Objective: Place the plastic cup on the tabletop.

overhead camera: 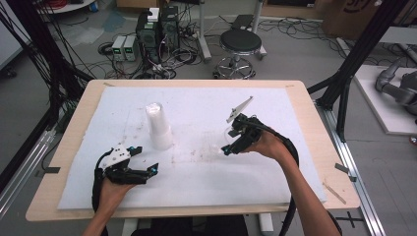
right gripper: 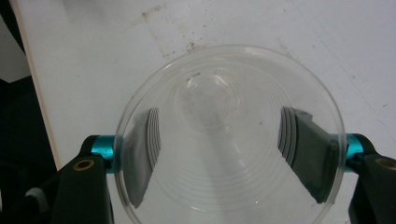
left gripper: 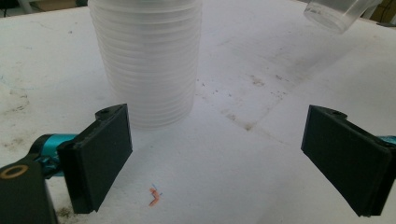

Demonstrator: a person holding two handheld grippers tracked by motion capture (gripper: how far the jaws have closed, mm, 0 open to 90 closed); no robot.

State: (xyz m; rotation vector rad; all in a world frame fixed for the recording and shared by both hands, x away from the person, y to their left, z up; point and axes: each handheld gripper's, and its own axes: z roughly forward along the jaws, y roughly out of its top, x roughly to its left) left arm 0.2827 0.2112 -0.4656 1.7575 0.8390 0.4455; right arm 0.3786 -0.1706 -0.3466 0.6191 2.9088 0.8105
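An upside-down stack of clear plastic cups point(overhead camera: 158, 127) stands on the white foam sheet point(overhead camera: 196, 187), left of centre; in the left gripper view the stack point(left gripper: 147, 60) rises just beyond the left jaw. My left gripper point(overhead camera: 146, 159) rests low near the front left, open, nothing between its pads point(left gripper: 224, 158). My right gripper point(overhead camera: 227, 142) hovers right of centre, shut on a single clear cup point(overhead camera: 223, 141). The right gripper view looks into that cup's mouth point(right gripper: 205, 100), with a pad pressing each side of its wall point(right gripper: 224, 144). The same cup point(left gripper: 334, 11) shows at the left gripper view's top right.
The foam sheet covers a wooden table point(overhead camera: 314, 128) and carries faint brown stains point(overhead camera: 196, 153) near its middle. Beyond the far edge are a black stool point(overhead camera: 240, 44), computer boxes point(overhead camera: 157, 29) and floor cables. Black frame posts point(overhead camera: 354, 64) stand to the right.
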